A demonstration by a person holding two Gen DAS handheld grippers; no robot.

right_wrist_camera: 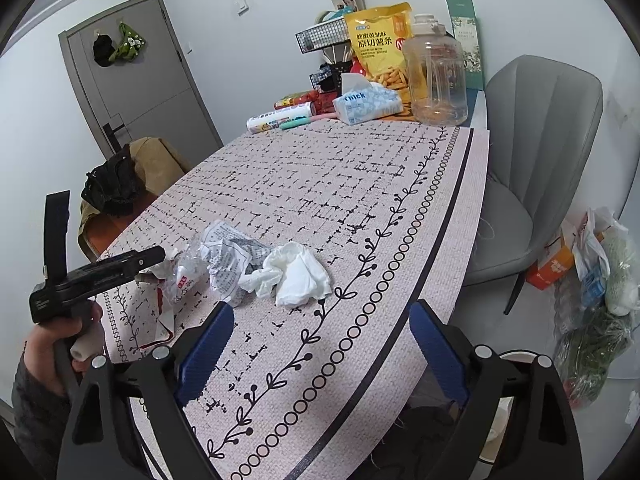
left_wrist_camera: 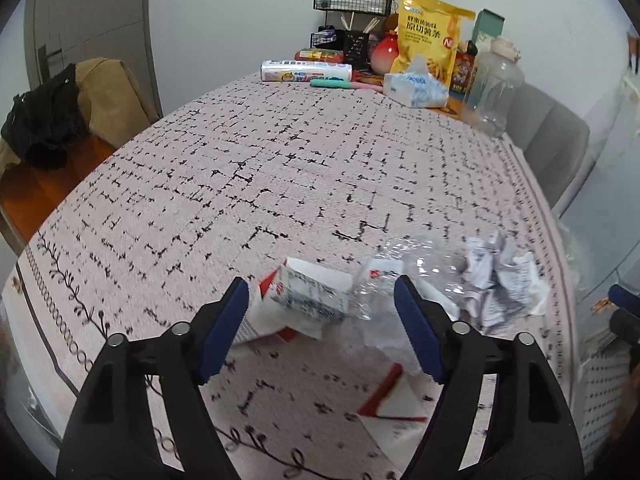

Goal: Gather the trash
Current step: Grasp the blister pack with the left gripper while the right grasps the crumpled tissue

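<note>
**Trash heaped at the tablecloth's near edge**

The left gripper (left_wrist_camera: 320,308) hangs spread wide over a torn carton (left_wrist_camera: 308,300), gripping nothing. Just beside the carton lie clear plastic wrap (left_wrist_camera: 404,264), crumpled paper (right_wrist_camera: 228,256) and a white tissue (right_wrist_camera: 300,276). The right gripper (right_wrist_camera: 320,336) gapes empty nearby.

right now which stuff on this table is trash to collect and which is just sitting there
Trash to collect:
- torn red and white carton
- crushed clear plastic bottle
- crumpled printed paper
- crumpled white tissue

Just lying about:
- yellow snack bag
- tissue pack
- clear water jug
- wire basket rack
</note>
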